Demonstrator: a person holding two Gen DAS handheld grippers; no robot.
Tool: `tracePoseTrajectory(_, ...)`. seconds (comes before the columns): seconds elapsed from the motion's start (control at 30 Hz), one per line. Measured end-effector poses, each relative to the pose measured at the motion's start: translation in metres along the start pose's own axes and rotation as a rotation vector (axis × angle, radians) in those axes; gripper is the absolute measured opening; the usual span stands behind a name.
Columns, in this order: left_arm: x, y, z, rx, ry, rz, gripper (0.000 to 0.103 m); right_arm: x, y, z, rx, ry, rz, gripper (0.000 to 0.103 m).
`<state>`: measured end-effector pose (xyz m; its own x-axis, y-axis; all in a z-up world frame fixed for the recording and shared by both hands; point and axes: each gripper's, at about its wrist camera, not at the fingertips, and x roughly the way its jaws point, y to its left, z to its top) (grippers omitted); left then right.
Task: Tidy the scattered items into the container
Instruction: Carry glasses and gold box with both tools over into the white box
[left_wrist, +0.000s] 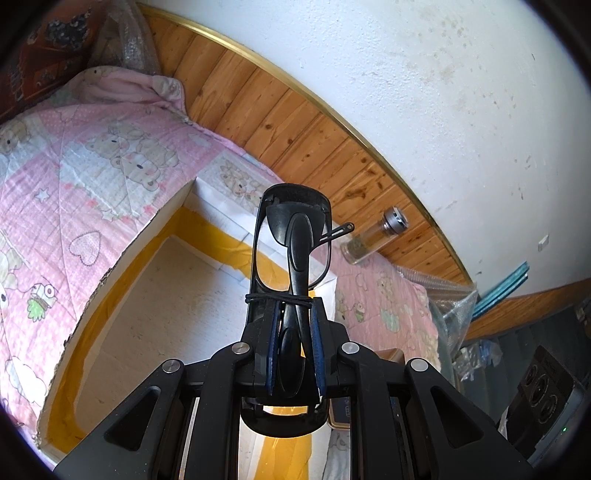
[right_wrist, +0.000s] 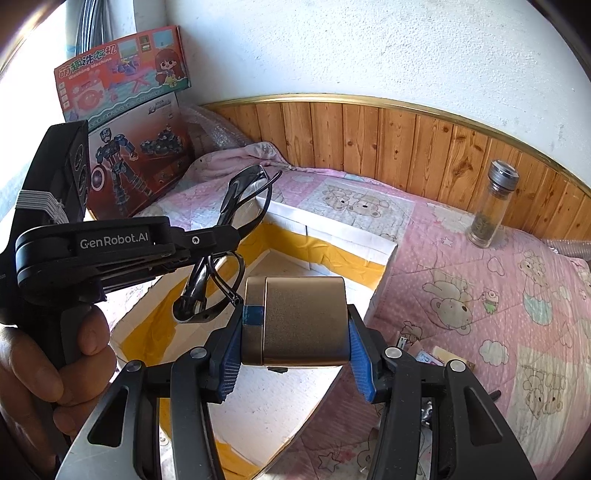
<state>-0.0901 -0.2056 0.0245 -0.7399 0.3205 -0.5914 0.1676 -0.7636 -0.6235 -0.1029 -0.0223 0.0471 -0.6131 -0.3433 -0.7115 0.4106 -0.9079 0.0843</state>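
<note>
Ahead of the grippers, a white plaster wall (right_wrist: 369, 44) rises above knotty wood panelling (right_wrist: 406, 140); below them spreads a pink bear-print quilt (right_wrist: 461, 277), brightly daylit.

The left gripper (left_wrist: 293, 314) clamps folded black glasses (left_wrist: 291, 240) above the open cardboard box (left_wrist: 110, 266).

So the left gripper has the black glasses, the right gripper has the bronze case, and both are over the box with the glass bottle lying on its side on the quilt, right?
Not quite: the glass bottle stands upright on the quilt, as the right wrist view shows. The rest holds: left gripper grips the black glasses, right gripper the bronze case, over the box.
</note>
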Motion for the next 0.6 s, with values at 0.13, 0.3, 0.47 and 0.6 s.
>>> tracePoseTrajectory(0.13, 0.002, 0.001, 0.005, 0.005, -0.002, 0.005, 0.016, 0.003, 0.003, 0.003, -0.007, 0.000, 0.004, 0.052)
tracePoseTrajectory(0.3, 0.002, 0.007, 0.011, -0.005, -0.005, 0.009, 0.016, 0.007, 0.006, 0.008, -0.016, -0.001, 0.005, 0.052)
tracePoseTrajectory(0.47, 0.003, 0.013, 0.018, -0.002, -0.006, 0.026, 0.016, 0.010, 0.006, 0.012, -0.024, -0.005, 0.003, 0.052)
tracePoseTrajectory(0.6, 0.011, 0.019, 0.023, 0.007, 0.010, 0.047, 0.016, 0.013, 0.004, 0.016, -0.029, -0.007, 0.000, 0.052)
